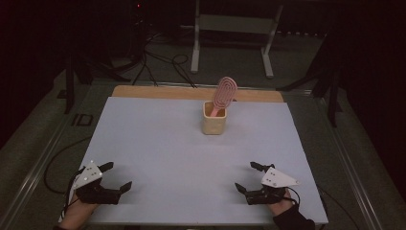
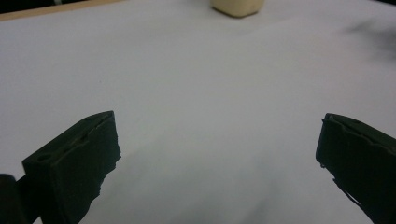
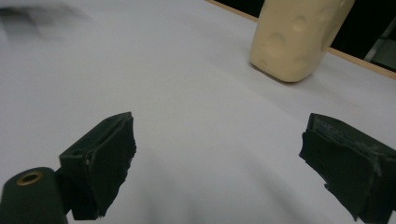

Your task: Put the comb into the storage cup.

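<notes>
A cup (image 1: 213, 122) with a brush (image 1: 223, 93) stands near the surface's (image 1: 158, 143) far edge. Left tongs (image 1: 116, 176) and right tongs (image 1: 248, 177) gape wide, empty, at the near corners; bare surface lies between.

Lighting: dim room, dark surround in the high view; white table sheet (image 1: 191, 153) the brightest area. Shadows: soft, faint, beside each gripper near the table's front edge. Glare: none evident. Focus: gripper views soft; jaws blurred, cream holder (image 3: 294, 37) slightly unsharp.
</notes>
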`<action>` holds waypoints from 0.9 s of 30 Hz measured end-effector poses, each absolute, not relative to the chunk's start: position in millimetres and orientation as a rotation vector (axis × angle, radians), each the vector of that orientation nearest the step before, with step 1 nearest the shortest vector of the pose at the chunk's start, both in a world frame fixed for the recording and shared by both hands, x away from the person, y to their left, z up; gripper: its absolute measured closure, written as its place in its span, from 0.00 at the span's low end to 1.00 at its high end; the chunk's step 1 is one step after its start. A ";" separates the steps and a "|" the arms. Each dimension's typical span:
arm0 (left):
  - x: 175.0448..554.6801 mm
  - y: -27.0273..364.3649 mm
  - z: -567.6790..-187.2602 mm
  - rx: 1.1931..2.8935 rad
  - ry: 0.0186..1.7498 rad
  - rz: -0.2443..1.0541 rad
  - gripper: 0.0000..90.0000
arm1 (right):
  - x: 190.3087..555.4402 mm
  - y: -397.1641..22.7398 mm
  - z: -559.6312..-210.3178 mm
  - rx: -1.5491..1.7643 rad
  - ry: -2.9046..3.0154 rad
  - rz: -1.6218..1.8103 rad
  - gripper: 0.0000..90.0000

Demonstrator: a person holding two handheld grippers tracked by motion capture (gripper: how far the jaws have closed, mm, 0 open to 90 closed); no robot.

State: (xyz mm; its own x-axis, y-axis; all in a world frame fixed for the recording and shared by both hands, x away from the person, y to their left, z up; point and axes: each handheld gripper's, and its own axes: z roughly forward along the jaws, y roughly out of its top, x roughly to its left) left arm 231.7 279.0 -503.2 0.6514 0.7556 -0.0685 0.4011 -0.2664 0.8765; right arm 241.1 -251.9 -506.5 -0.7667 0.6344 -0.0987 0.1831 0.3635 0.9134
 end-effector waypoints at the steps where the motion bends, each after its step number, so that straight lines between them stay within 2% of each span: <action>1: 232.5 278.3 -503.0 1.893 0.934 0.459 0.00 | 241.1 -251.8 -506.5 0.709 2.193 1.385 0.11; 5: 235.5 276.7 -502.3 1.884 0.992 0.455 0.00 | 241.8 -252.0 -507.5 0.712 2.196 1.389 0.10; 27: 232.4 269.9 -503.5 1.896 0.954 0.504 0.00 | 242.9 -251.6 -509.1 0.723 2.207 1.383 0.10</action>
State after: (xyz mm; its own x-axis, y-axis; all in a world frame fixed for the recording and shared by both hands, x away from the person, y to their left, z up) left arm 232.4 269.9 -503.5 0.6154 0.7871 -0.0421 0.4087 -0.2730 0.8709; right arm 242.9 -251.6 -509.1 -0.7690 0.6334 -0.0862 0.1986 0.3649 0.9096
